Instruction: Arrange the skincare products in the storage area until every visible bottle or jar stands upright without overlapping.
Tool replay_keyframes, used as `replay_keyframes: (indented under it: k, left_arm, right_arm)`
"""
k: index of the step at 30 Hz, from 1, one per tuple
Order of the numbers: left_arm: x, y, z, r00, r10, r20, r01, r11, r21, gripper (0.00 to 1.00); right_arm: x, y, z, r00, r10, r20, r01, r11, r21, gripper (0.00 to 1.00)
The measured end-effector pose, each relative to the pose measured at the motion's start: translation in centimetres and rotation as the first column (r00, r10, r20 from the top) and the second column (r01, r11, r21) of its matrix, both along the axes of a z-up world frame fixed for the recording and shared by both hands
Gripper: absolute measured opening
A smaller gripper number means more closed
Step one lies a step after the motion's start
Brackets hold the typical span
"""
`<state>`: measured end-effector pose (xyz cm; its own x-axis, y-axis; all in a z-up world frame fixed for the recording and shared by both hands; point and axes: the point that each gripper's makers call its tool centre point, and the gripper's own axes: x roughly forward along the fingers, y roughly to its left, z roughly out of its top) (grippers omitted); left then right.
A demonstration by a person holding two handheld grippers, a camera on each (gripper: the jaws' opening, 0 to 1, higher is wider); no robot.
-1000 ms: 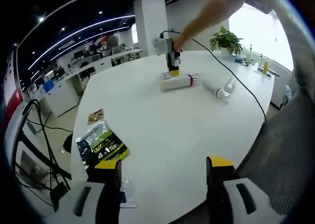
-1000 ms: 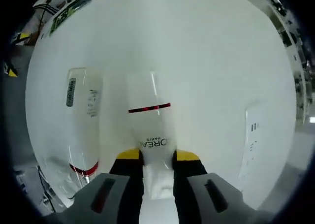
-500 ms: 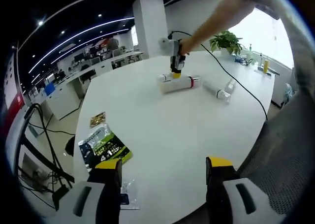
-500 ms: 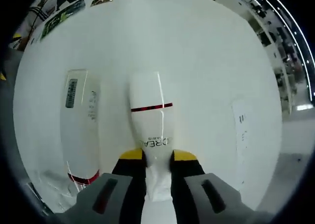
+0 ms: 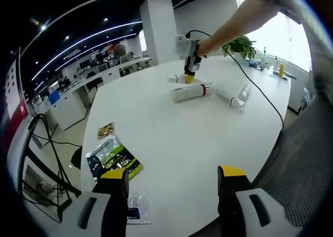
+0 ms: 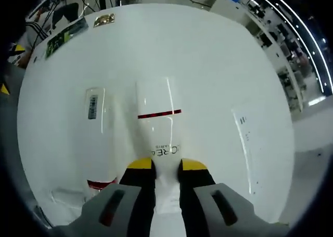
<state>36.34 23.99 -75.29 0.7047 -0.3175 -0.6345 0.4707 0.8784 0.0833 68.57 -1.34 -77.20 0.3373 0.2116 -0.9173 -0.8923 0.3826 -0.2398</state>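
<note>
Your right gripper (image 6: 161, 166) is clenched on the white tube (image 6: 158, 122) at lower centre, its long axis running straight up-frame from the jaws. Your left gripper (image 5: 174, 177) hangs released, far off.

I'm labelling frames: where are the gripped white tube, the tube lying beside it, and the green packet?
gripped white tube (image 6: 158, 127), right gripper view, body near red band.
lying tube (image 6: 99, 138), right gripper view, mid-body.
green packet (image 5: 112, 159), left gripper view, centre.
</note>
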Motion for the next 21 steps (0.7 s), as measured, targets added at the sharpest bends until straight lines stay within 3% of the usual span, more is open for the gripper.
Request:
replay_keyframes:
  k: [4, 9, 14, 16, 19, 21]
  left_arm:
    - [0.0, -0.2, 0.2, 1.0, -0.008, 0.006, 0.008, 1.0, -0.007, 0.71]
    - [-0.2, -1.0, 0.5, 0.999, -0.038, 0.008, 0.038, 0.999, -0.036, 0.67]
    - [-0.2, -1.3, 0.9, 0.998, -0.055, 0.028, 0.057, 0.997, -0.05, 0.66]
    - [-0.3, -1.4, 0.9, 0.998, -0.063, 0.029, 0.064, 0.996, -0.055, 0.66]
    - [-0.4, -1.6, 1.1, 0.996, -0.079, 0.038, 0.081, 0.995, -0.053, 0.69]
    - [-0.3, -1.8, 1.5, 0.994, -0.086, 0.062, 0.09, 0.995, -0.052, 0.73]
  right_arm:
    - [-0.9, 0.0, 3.2, 0.998, -0.06, 0.029, 0.057, 0.994, 0.093, 0.13]
    - [-4.1, 0.8, 5.6, 0.997, -0.041, 0.063, 0.033, 0.992, 0.122, 0.14]
    - [-9.6, 3.1, 6.8, 0.997, -0.014, 0.081, -0.001, 0.983, 0.183, 0.14]
    - [-12.3, 4.5, 7.2, 0.997, -0.052, 0.05, 0.036, 0.962, 0.272, 0.14]
    - [-15.8, 6.6, 7.5, 0.99, -0.135, -0.036, 0.138, 0.893, 0.429, 0.14]
    - [-18.4, 7.7, 7.6, 0.992, -0.118, -0.035, 0.121, 0.887, 0.445, 0.14]
